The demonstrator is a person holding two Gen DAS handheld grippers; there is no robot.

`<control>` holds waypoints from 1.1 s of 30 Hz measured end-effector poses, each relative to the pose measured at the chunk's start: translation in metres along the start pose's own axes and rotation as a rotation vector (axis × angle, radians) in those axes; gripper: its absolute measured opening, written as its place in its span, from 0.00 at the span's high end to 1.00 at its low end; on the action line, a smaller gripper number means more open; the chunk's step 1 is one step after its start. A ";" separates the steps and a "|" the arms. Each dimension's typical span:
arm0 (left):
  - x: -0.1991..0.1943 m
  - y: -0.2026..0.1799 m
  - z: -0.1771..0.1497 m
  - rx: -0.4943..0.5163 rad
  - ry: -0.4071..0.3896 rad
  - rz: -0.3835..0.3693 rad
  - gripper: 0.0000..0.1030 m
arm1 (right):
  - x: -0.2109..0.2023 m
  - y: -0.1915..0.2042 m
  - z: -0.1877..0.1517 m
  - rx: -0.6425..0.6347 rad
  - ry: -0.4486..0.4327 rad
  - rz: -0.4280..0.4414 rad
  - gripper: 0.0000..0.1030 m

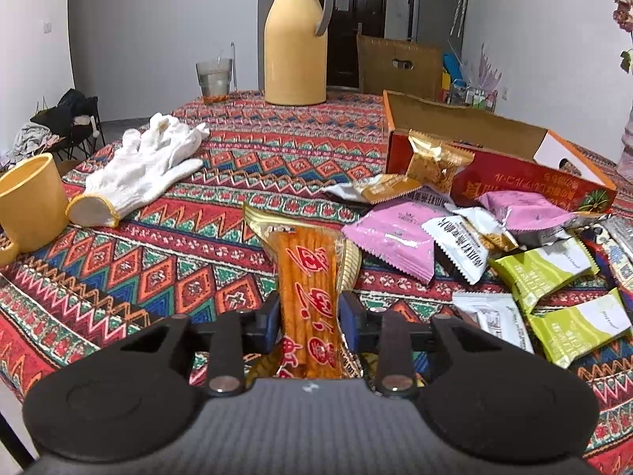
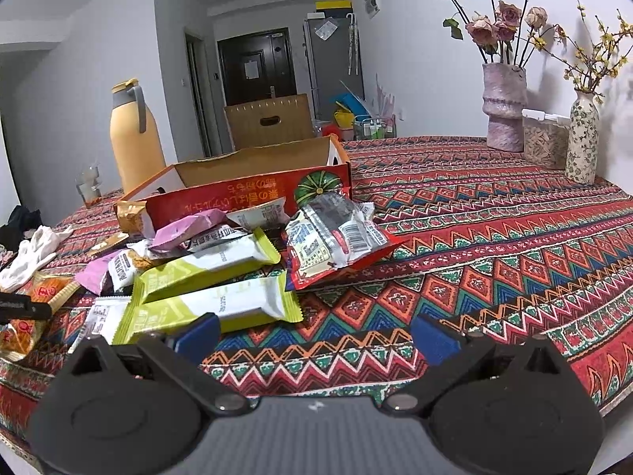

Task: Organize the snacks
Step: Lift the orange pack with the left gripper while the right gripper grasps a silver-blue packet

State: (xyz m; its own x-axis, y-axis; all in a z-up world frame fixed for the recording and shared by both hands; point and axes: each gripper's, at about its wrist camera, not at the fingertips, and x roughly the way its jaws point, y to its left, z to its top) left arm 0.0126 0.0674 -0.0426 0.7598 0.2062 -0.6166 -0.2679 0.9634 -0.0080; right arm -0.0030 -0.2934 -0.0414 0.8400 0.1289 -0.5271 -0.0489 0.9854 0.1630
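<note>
Left gripper (image 1: 309,318) clenched on orange stick packet (image 1: 306,277), its lower end hidden, right gripper (image 2: 314,334) released, two green packets (image 2: 205,265), perhaps two pink packets (image 1: 389,243), one red box (image 1: 502,158)

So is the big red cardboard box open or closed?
Open. The red cardboard box has no lid on top, and its bare brown inner walls show in both views. What lies on its floor cannot be seen.

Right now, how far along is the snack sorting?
Barely started. Done: nothing visibly; the box looks empty from the right wrist view. In hand: left gripper shut on the orange stick snack pack. Left: the loose packets on the tablecloth; right gripper open, holding nothing.
</note>
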 end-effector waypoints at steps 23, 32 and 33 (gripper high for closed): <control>-0.002 -0.014 0.002 -0.043 0.052 0.041 0.10 | 0.000 0.001 0.000 0.001 -0.003 0.002 0.00; 0.019 -0.030 -0.008 -0.027 0.099 0.089 0.14 | -0.002 -0.003 0.000 0.010 -0.005 0.003 0.00; 0.018 -0.030 -0.008 -0.029 0.096 0.082 0.17 | -0.002 -0.004 0.000 0.011 -0.005 0.004 0.00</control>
State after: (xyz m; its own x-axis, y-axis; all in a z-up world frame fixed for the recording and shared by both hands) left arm 0.0300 0.0411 -0.0599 0.6749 0.2650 -0.6887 -0.3443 0.9385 0.0238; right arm -0.0047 -0.2971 -0.0411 0.8423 0.1321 -0.5225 -0.0464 0.9837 0.1740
